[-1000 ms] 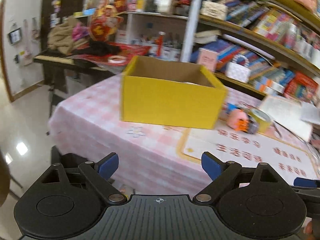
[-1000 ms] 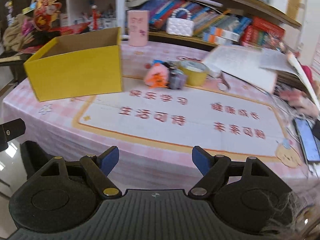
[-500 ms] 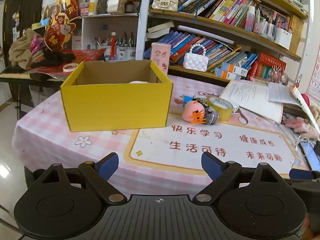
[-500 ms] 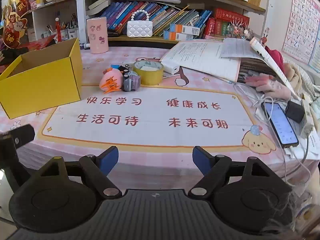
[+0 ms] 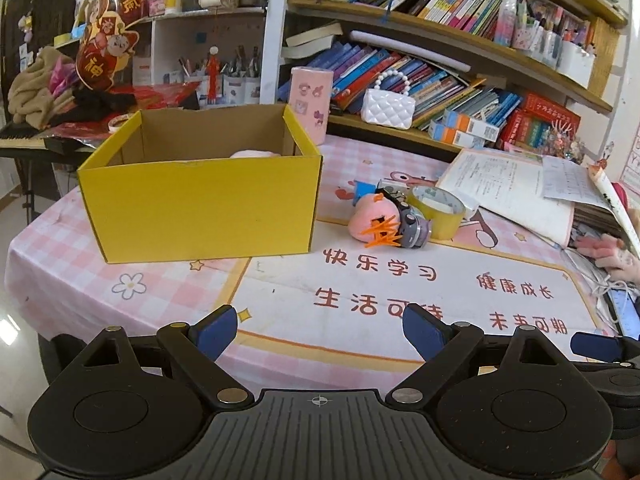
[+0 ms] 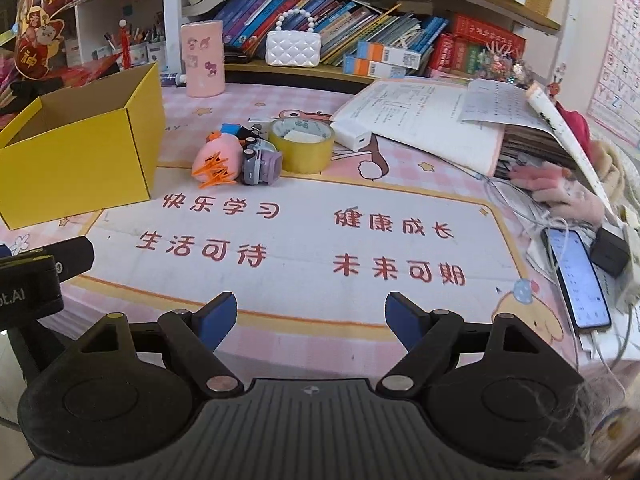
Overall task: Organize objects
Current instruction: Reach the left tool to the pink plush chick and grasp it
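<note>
Both grippers look alike: left gripper (image 5: pixel 320 330) & right gripper (image 6: pixel 312 316) w/ matte black bodies, ribbed grey centre plate w/ small crosshair mark, round black discs each side, silver pivot screws, yellow-tipped pins, blue pads (image 5: pixel 218 330) on angled black fingers (image 6: pixel 404 320)

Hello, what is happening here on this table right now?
A person holds two grippers, the left gripper and the right gripper, both open and empty, at the near edge of the pink checked table. An open yellow cardboard box stands at the left with something pale pink inside. Beside it lie a pink plush toy, a small grey toy car and a yellow tape roll, not yet packed.
</note>
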